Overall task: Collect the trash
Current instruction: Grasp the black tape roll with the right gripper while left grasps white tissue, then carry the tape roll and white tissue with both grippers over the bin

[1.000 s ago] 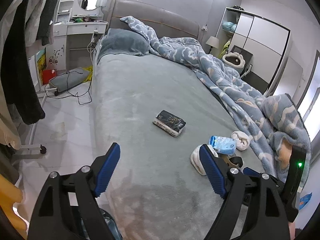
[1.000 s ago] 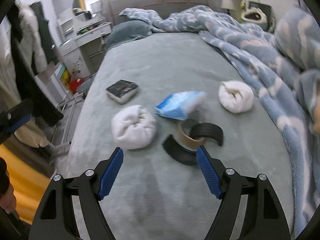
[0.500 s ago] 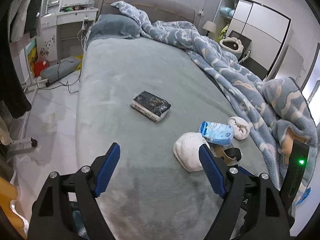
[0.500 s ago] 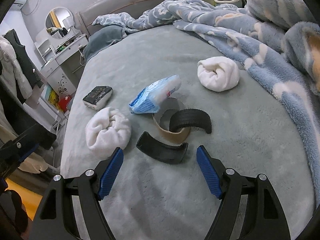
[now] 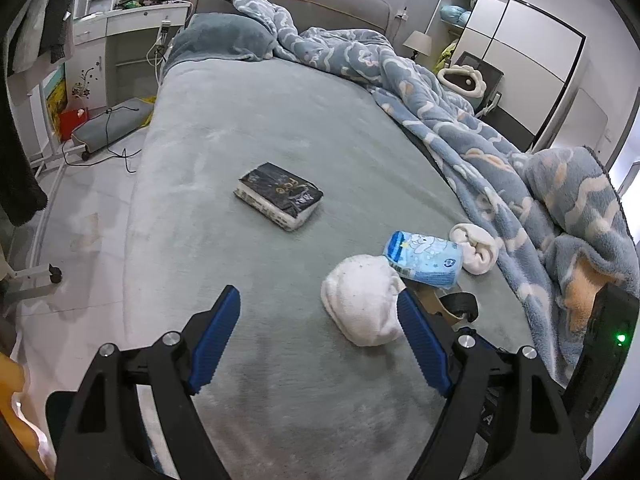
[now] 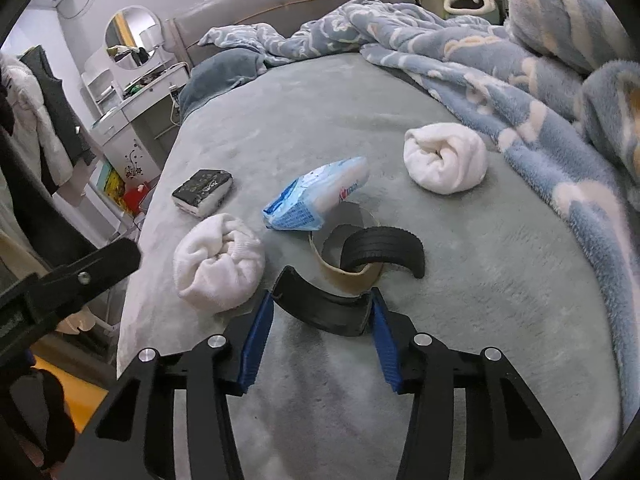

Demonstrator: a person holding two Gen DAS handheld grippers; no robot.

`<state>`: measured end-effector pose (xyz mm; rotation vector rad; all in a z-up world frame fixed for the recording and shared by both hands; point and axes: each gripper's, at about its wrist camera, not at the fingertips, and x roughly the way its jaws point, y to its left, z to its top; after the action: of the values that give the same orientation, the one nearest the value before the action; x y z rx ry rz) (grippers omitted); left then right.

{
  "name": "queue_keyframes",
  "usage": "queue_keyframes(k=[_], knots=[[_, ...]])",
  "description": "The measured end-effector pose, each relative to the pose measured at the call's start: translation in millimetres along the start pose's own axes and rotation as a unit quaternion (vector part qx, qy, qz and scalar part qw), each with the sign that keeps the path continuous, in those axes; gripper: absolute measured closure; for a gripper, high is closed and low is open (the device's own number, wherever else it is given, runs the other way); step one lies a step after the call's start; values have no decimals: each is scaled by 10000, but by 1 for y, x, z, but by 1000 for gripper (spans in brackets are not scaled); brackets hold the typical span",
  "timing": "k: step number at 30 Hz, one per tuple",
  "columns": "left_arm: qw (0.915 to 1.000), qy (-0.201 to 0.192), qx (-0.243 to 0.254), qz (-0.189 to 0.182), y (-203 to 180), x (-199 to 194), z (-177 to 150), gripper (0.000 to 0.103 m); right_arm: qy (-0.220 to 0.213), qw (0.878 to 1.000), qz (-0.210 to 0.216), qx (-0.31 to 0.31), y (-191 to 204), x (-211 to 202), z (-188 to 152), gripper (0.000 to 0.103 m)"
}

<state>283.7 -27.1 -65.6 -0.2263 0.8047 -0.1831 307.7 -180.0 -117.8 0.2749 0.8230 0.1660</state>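
On the grey bed lie a curved black rubber piece (image 6: 322, 307), a second black curved piece (image 6: 382, 246), a brown cardboard tape ring (image 6: 346, 274) and a blue tissue pack (image 6: 318, 196). My right gripper (image 6: 322, 314) has its blue pads on both ends of the near black piece, which still lies on the bed. My left gripper (image 5: 318, 322) is open and empty, low over the bed, left of a white rolled sock (image 5: 362, 306). The tissue pack (image 5: 424, 258) shows beyond that sock.
A black tissue box (image 5: 278, 196) lies mid-bed. A second white rolled sock (image 6: 444, 158) sits by the blue patterned duvet (image 6: 520, 80) on the right. The bed's left edge drops to a tiled floor (image 5: 80, 208) with a dresser and hanging clothes.
My right gripper moved forward and down and narrowed its jaws around the near black piece. My left gripper moved forward over the bed, still open.
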Motion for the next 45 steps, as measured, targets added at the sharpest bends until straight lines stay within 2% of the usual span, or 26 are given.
queue_keyframes(k=[11,18,21,25,29,30,33,36,45], knots=[[9998,203,57,-29,-22,21,-4,25,-91,9999,57,-11,-17,-18,4,54],[9989,416,-130,-152,-31,38,-9,34,-185,9997,29,-153,-33,-29,12,54],[9978,498,-336,-280,-28,43,-11,36,-233,9996,166,-79,-45,-38,19,54],[9962,554,-520,-427,-27,47,-11,45,-235,9983,532,-58,-55,-44,25,54],[9957,499,-636,-459,-26,45,-11,59,-174,9960,877,4,-62,-47,30,54],[9954,488,-673,-469,-25,45,-11,60,-173,9955,934,36,-62,-48,30,54],[9947,481,-751,-514,-23,44,-10,70,-172,9943,1046,60,-63,-51,32,54],[9955,419,-655,-545,-24,39,-9,75,-188,9940,1077,20,-61,-54,33,54],[9991,177,-100,-368,-27,11,-5,75,-169,9929,1174,-118,-47,-54,37,54]])
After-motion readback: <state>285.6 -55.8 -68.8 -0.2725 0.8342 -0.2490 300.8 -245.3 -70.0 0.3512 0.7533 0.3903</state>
